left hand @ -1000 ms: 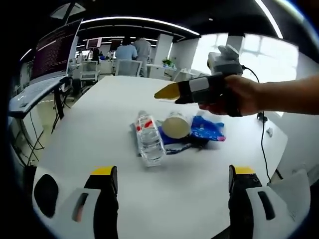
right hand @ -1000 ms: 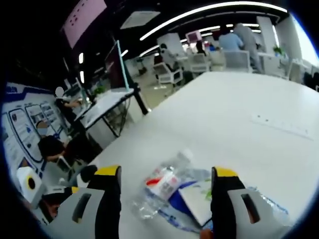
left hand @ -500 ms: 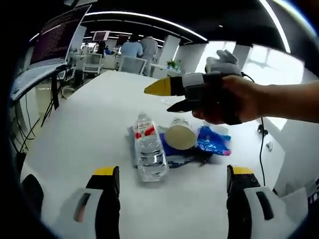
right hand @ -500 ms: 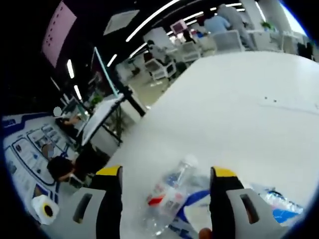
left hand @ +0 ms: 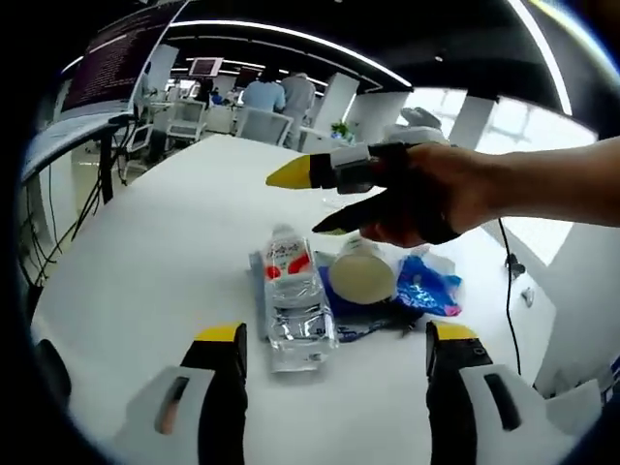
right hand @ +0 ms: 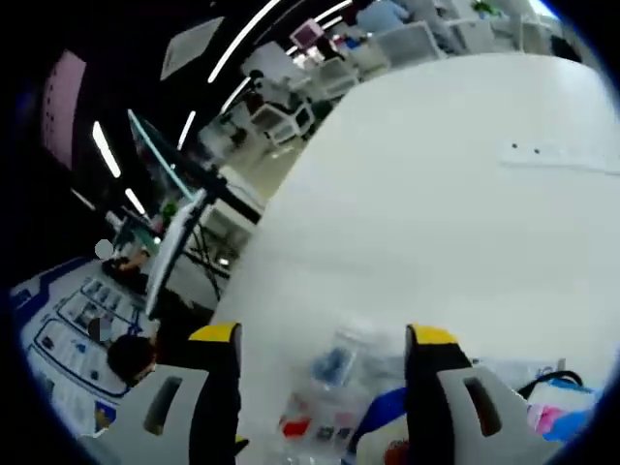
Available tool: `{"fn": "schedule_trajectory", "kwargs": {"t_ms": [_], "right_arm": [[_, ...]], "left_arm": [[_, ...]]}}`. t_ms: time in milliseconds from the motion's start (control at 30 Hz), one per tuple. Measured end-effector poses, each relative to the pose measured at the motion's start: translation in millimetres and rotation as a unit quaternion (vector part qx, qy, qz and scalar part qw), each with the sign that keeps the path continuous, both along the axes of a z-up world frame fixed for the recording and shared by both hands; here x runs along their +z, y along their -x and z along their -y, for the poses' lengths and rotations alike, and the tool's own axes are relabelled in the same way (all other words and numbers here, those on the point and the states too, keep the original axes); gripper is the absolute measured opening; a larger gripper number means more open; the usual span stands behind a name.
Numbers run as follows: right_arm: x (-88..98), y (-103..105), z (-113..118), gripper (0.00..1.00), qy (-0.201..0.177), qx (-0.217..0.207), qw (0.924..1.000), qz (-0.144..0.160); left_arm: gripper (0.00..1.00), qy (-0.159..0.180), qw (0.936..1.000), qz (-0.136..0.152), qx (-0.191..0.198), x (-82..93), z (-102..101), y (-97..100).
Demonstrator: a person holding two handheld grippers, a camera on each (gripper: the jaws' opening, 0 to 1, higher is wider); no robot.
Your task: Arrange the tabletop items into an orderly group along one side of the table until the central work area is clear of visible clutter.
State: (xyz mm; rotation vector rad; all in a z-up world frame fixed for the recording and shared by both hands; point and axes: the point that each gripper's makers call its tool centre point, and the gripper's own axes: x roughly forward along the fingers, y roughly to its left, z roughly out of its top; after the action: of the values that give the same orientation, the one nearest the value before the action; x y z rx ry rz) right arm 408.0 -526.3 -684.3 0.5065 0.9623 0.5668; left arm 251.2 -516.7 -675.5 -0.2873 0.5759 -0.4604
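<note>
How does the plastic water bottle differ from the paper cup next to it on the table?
The water bottle is clear plastic with a red and white label; the paper cup is opaque and cream-coloured. The bottle is long and narrow, its cap end pointing away from the left gripper; the cup is shorter and shows a round end towards that camera. Both lie on their sides on the white table, partly over blue packaging.

Right gripper (right hand: pixel 323 407) open above blurred bottle (right hand: pixel 329 392), white table (right hand: pixel 455 213).

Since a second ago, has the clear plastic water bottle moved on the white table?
No. The clear plastic water bottle lies beside the paper cup as before.
</note>
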Motion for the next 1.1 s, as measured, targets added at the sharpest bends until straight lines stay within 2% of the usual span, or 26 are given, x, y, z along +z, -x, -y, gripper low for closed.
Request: {"fn": "schedule_trajectory", "kwargs": {"t_ms": [133,267,633,833,1100], "right_arm": [[-8.8,-5.4,0.2,0.61,0.000,-0.010,0.9997,-0.024],[-11.7,-10.3,-0.4,0.60,-0.003,-0.015,0.9994,-0.032],[-23.8,-1.3,-11.8,0.57,-0.006,0.001,0.9969,-0.078],[-33.2,-0.8,-16.0,0.52,-0.008,-0.007,0.9941,-0.108],[-37.8,-2.9,-18.8,0.46,-0.002,-0.019,0.9927,-0.119]], "left_arm": [[0.70,0.000,1.0000,-0.009,0.004,-6.1,2.0,-2.1],[0.68,0.006,0.9999,-0.011,0.008,-9.1,5.6,-5.4],[0.65,0.012,0.9997,-0.019,0.009,-15.9,9.7,-10.5],[0.62,0.013,0.9995,-0.026,0.015,-20.6,8.8,-11.5],[0.59,0.020,0.9988,-0.036,0.029,-25.6,6.5,-18.2]]}}
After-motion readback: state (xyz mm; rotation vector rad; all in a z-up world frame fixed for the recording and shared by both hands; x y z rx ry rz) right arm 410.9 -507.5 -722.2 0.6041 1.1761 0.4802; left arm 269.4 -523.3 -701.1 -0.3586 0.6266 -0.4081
